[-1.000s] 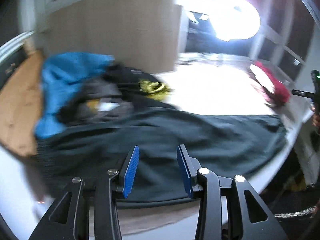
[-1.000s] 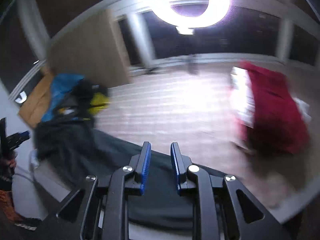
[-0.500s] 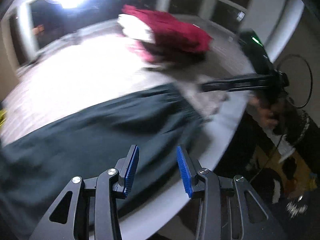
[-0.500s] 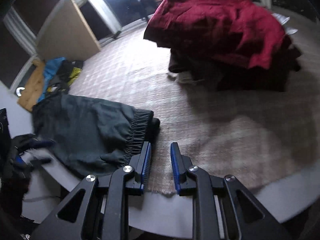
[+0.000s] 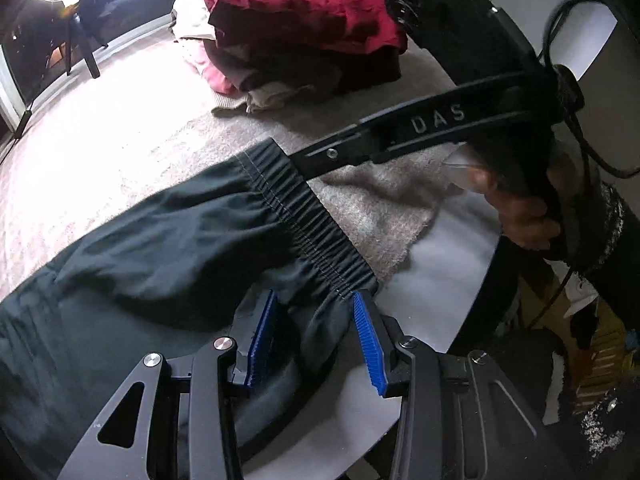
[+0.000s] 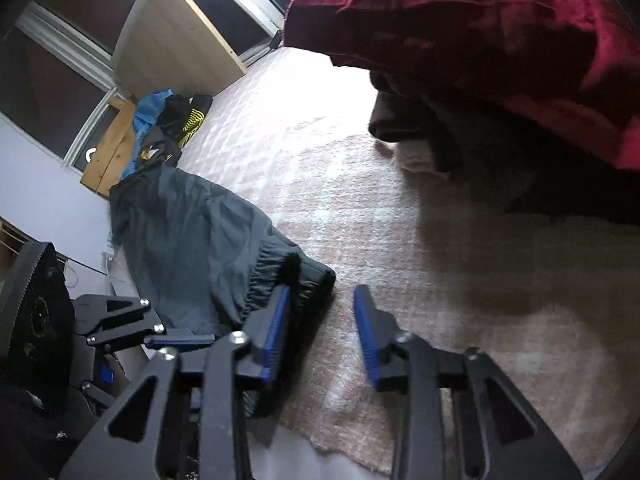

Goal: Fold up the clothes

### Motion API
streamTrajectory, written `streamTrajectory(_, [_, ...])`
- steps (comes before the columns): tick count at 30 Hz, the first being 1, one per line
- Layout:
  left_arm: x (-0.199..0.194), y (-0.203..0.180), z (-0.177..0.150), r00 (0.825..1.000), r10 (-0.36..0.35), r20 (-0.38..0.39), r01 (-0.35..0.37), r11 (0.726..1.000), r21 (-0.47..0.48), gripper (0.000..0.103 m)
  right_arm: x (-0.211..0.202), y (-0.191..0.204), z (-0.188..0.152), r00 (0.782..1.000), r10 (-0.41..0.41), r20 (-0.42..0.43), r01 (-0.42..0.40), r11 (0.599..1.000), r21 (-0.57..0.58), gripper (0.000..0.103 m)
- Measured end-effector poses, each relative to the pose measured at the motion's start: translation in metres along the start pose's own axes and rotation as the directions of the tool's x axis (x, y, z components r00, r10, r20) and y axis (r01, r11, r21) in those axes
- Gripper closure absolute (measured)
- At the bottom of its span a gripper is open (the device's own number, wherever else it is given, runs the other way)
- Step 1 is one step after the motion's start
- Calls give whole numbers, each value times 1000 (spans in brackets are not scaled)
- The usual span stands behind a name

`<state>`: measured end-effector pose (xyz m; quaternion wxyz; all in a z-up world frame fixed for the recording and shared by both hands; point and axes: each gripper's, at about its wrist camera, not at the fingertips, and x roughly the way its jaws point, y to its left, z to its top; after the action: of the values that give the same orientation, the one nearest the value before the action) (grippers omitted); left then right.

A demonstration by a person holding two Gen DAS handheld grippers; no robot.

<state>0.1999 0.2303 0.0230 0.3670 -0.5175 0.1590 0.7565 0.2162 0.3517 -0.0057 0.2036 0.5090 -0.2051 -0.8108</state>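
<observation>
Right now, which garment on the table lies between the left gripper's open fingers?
The dark green shorts, at their elastic waistband; the red garment tops the far pile.

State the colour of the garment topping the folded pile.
Dark red garment, clearest in the left wrist view.

— We see the dark green shorts (image 5: 168, 240) as thin, smooth woven cloth, slightly sheeny, with a ribbed elastic waistband.
— And we read the rug (image 6: 400, 280) as rough, fuzzy pile, the worktop (image 5: 440, 280) as smooth matt white, and the fingers (image 5: 368, 344) as ridged blue rubber on matt black plastic.
</observation>
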Motion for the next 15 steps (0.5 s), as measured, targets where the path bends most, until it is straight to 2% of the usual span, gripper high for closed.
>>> streamTrajectory(2, [0,-7,-4,1000,22,-4,-21,999,26,63,3,3,2,1000,3,-17,-3,1000,-7,66])
streamTrajectory(5, [5,-18,-6,998,58,-2,-58,996,71,56,8,6,5,999,-8,-40,7,1000,-14,65])
streamTrajectory(9, [15,-27,-12,995,100,-1,-99,990,100,59,12,10,9,997,-35,-67,33,999,-21,65])
streamTrajectory(11, [15,-31,-16,993,119,19,-121,985,123,62,4,11,10,998,-39,-53,37,999,-24,65])
streamTrajectory(13, [10,-26,-19,995,90,33,-92,991,101,76,-5,10,10,999,-33,-36,32,999,-22,65])
streamTrajectory(14, [7,-22,-20,997,69,38,-72,994,81,79,-9,8,10,999,-28,-30,27,999,-18,65])
streamTrajectory(15, [4,-13,-20,999,29,38,-30,999,28,85,-11,6,11,999,-20,-26,20,1000,-9,65])
